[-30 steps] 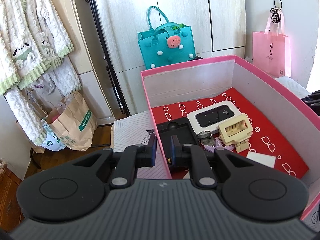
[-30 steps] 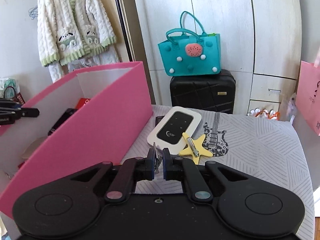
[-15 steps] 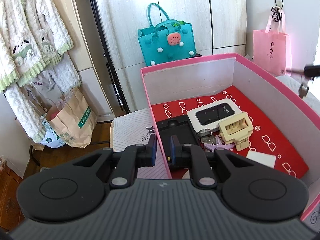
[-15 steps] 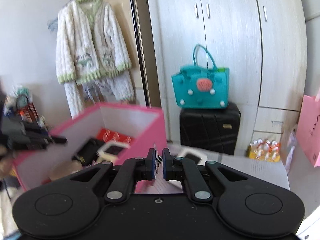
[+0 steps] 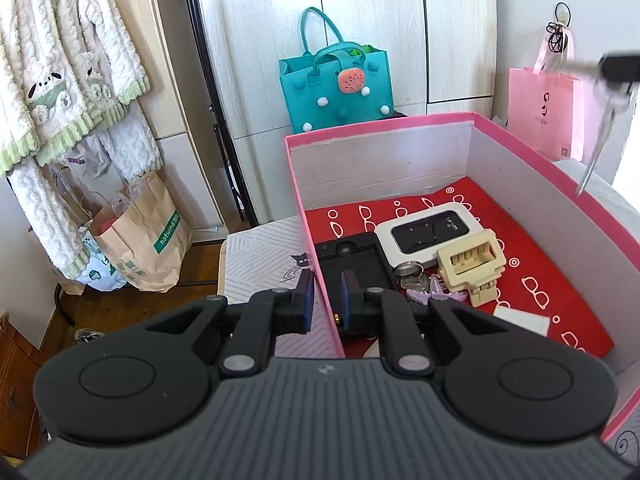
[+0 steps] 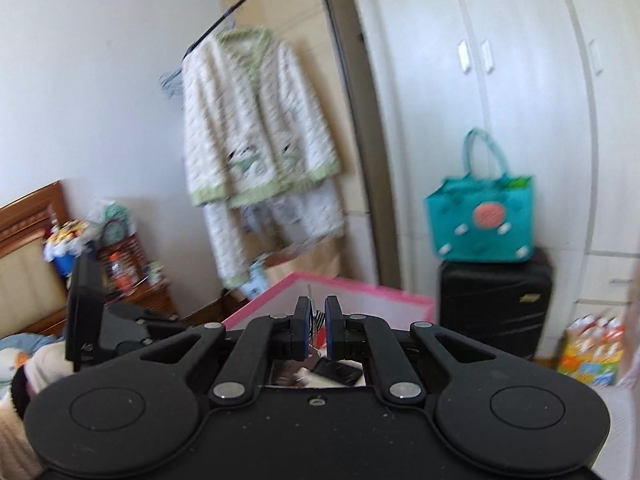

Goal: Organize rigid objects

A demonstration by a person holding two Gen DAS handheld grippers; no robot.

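Pink box wall pinched by the left gripper point(image 5: 323, 295); the right gripper point(image 6: 316, 322) clamps a thin metal clip point(image 6: 319, 315).

Blurred, the clip hangs over the pink box point(image 5: 520, 168) at two o'clock from the left claw. Inside lie a white router point(image 5: 428, 232), beige clip point(image 5: 472, 266) and keys point(image 5: 412, 276); the clip's shape is hard to make out.
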